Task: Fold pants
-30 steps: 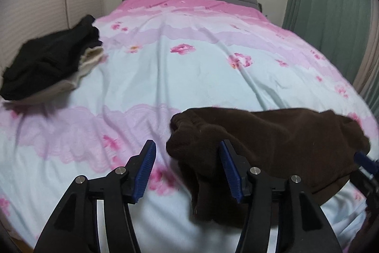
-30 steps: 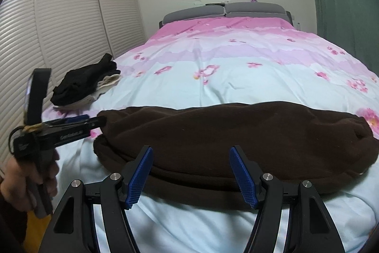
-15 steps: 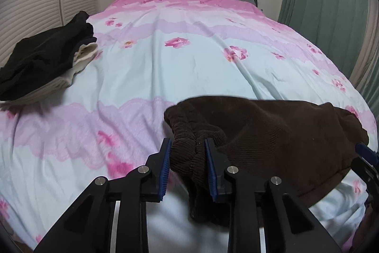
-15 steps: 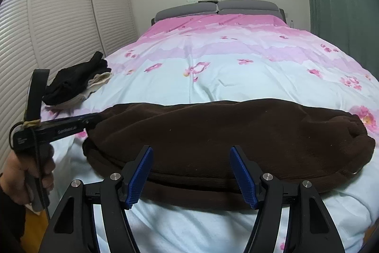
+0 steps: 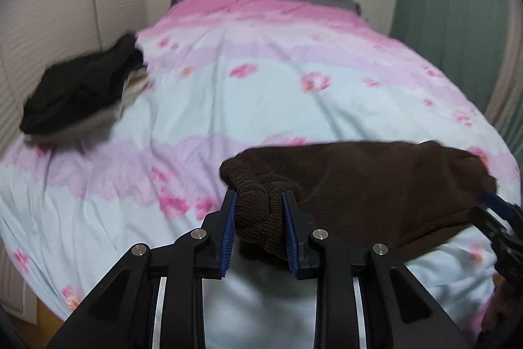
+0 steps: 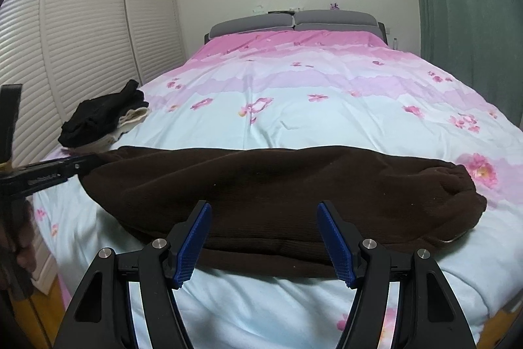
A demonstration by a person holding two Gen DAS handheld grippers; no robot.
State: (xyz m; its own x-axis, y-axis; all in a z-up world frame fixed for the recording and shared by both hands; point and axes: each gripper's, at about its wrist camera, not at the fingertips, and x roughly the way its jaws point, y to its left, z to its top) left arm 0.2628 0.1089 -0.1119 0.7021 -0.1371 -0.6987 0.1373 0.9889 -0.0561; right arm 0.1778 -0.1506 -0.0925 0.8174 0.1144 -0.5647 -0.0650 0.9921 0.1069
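Dark brown pants (image 6: pixel 278 185) lie folded in a long band across the near part of the bed. In the left wrist view my left gripper (image 5: pixel 258 194) is shut on the bunched, ribbed left end of the pants (image 5: pixel 376 185), which it holds a little off the cover. The right wrist view shows the same left gripper (image 6: pixel 59 170) from the side at the pants' left tip. My right gripper (image 6: pixel 263 205) is open over the near edge of the pants, its blue pads apart from the cloth. Its tip (image 5: pixel 497 205) appears at the pants' right end.
The bed has a pink and pale blue flowered duvet (image 6: pixel 294 107) and a grey headboard (image 6: pixel 294 20). A pile of black and cream clothes (image 6: pixel 101 116) sits at the bed's left edge. Louvred wardrobe doors (image 6: pixel 81 38) stand on the left, a green curtain (image 6: pixel 464 22) on the right.
My left gripper, open a second ago, has shut on the pants' left end and raised it slightly. The right gripper stays open while the view shifts a little.
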